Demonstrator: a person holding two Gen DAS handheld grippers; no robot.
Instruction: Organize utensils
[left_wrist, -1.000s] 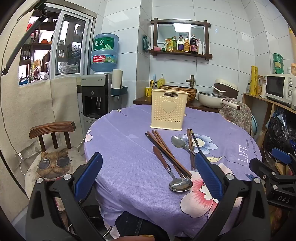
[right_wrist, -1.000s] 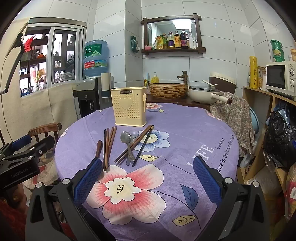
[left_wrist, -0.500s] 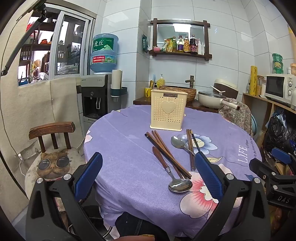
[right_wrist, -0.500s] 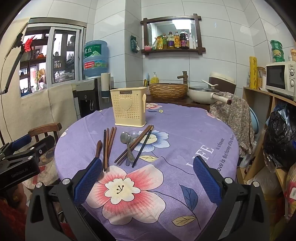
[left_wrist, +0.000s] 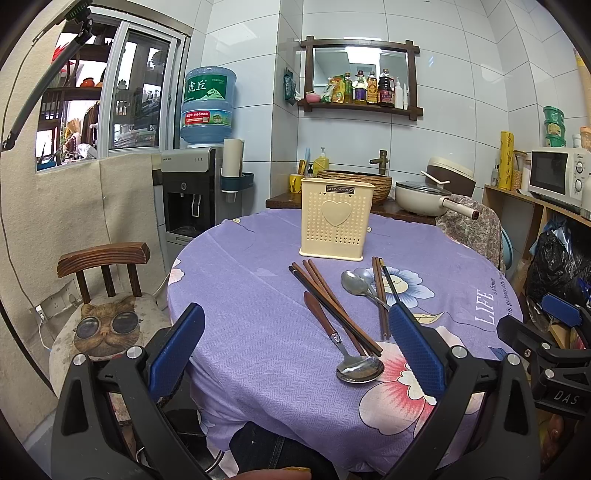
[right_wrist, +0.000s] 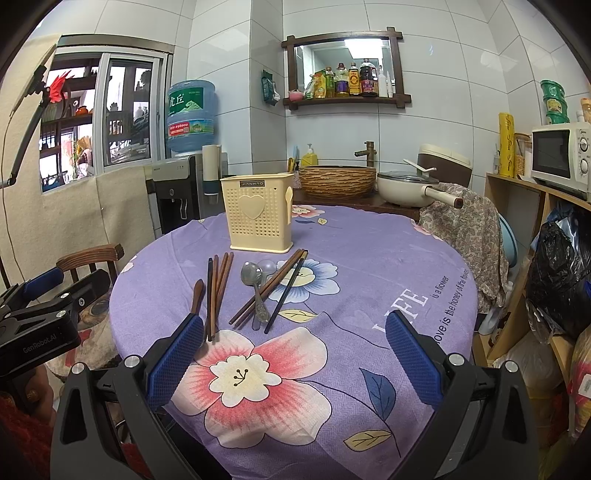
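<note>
A cream perforated utensil holder (left_wrist: 337, 222) (right_wrist: 258, 218) stands upright on the round table with the purple flowered cloth (left_wrist: 258, 332) (right_wrist: 369, 280). In front of it lie several brown and black chopsticks (left_wrist: 332, 306) (right_wrist: 218, 291), a wooden-handled spoon (left_wrist: 341, 343) (right_wrist: 197, 295) and two metal spoons (left_wrist: 356, 285) (right_wrist: 253, 280). My left gripper (left_wrist: 295, 347) is open and empty, held at the table's near edge before the wooden-handled spoon. My right gripper (right_wrist: 291, 354) is open and empty, above the near part of the cloth, short of the utensils.
A wooden chair with a cat cushion (left_wrist: 107, 325) stands left of the table. A water dispenser (left_wrist: 192, 192), a woven basket (right_wrist: 338, 181) and a white pan (right_wrist: 410, 192) stand behind it. Shelves with a microwave (right_wrist: 561, 155) and a black bag (right_wrist: 561, 273) are at right.
</note>
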